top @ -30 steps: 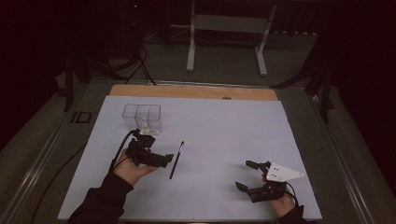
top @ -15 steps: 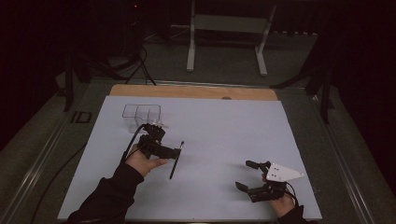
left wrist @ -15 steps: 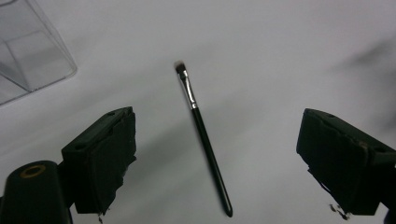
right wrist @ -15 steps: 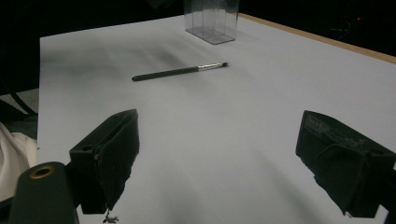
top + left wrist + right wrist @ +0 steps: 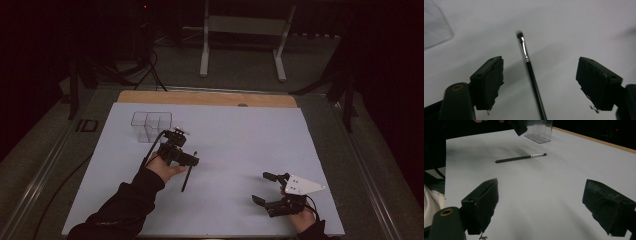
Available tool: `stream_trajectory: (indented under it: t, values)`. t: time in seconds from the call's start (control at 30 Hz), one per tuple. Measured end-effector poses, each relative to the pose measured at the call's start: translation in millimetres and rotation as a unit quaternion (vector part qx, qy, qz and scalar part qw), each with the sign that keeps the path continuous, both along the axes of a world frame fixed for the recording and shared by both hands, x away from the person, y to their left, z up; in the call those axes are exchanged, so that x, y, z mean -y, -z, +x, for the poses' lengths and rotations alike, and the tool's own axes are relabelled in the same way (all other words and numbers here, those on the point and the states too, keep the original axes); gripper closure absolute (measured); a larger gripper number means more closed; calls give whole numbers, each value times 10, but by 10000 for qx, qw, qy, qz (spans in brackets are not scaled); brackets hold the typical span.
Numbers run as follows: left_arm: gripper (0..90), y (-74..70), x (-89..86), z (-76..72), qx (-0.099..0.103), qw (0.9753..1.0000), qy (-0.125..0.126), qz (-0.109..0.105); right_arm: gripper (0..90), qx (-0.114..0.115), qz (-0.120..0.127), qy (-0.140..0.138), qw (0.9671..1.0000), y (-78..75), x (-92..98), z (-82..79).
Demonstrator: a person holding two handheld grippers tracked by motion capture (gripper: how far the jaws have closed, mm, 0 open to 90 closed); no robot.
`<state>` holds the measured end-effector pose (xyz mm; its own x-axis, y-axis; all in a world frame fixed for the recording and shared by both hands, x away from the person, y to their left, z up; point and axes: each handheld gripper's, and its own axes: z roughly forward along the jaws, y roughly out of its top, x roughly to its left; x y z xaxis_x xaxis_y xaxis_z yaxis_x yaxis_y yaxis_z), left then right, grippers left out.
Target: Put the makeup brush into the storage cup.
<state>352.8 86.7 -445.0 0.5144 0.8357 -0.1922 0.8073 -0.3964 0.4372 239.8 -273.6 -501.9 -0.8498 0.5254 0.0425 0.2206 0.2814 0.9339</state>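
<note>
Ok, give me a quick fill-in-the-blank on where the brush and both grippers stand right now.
1. The left gripper has its jaws ____ on either side of the brush.
2. The brush lies flat on the ____ mat.
3. The clear organizer stands beyond the brush's ____ end.
4. The right gripper holds ____.

Missing words: open; white; bristle; nothing
</note>
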Motion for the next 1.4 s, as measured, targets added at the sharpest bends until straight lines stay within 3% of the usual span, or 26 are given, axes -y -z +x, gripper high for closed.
stream_trajectory:
  t: [0.57, 1.07, 1.33, 1.4]
  values:
    - [546, 218, 125, 195, -491, 9983, -198, 241, 134, -6, 1, -9, 10000, -2, -3, -2]
    - [689, 354, 242, 294, -738, 9949, -266, 636, 134, 11, -11, -13, 10000, -7, -5, -8]
    - [693, 413, 245, 338, -846, 9930, -366, 734, 134, 8, -28, 28, 10000, -5, -1, -5]
    - [735, 415, 239, 346, -871, 9929, -383, 719, 134, -1, -28, 22, 10000, -4, -1, -4]
